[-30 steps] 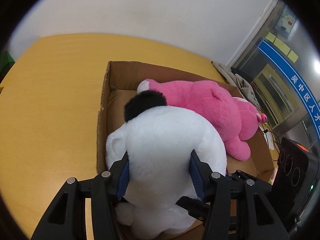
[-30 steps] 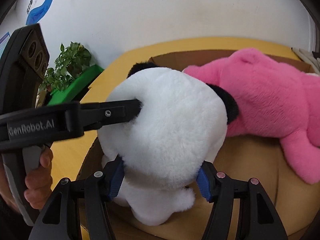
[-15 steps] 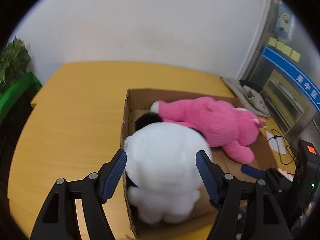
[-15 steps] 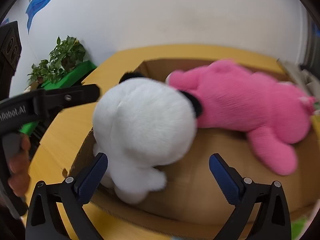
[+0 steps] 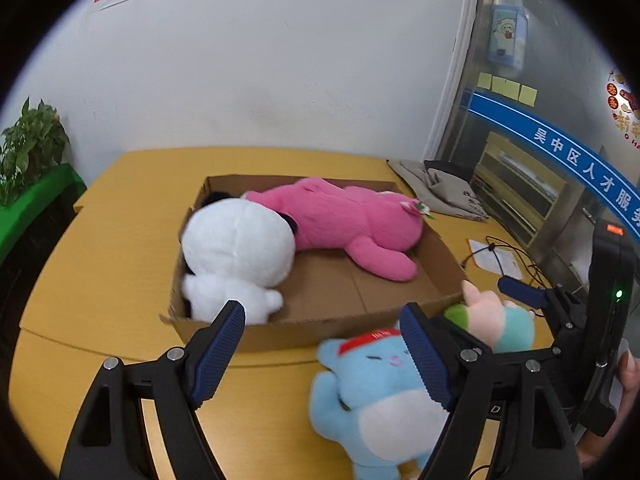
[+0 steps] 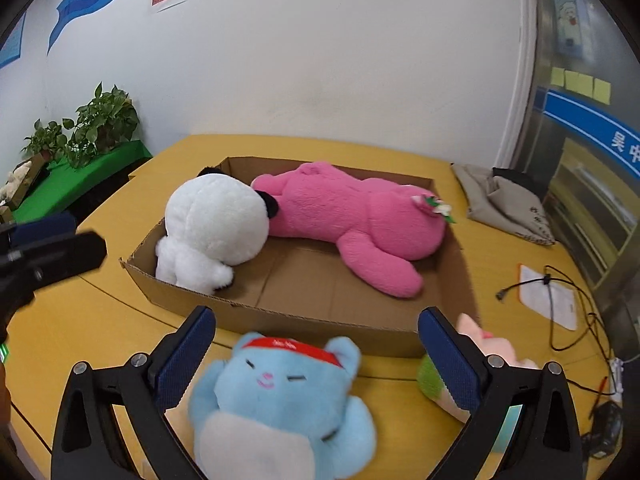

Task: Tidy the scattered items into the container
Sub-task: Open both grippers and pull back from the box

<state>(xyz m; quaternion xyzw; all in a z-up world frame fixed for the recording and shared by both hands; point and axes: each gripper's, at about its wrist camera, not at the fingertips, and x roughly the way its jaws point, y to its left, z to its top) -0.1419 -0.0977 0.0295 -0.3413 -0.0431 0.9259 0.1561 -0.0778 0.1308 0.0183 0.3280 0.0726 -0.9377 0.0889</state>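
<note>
Both grippers — left point(image 5: 322, 350), right point(image 6: 316, 354) — gape, released. Blue plush point(image 6: 276, 404) lies at six o'clock outside the cardboard box point(image 6: 320, 324) — straddle its head squarely before clenching.

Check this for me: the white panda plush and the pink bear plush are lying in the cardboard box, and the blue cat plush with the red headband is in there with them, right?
Not quite. The blue cat plush with the red headband lies outside, on the yellow table in front of the cardboard box, as the right wrist view shows. The white panda plush and pink bear plush are in the box.
</note>
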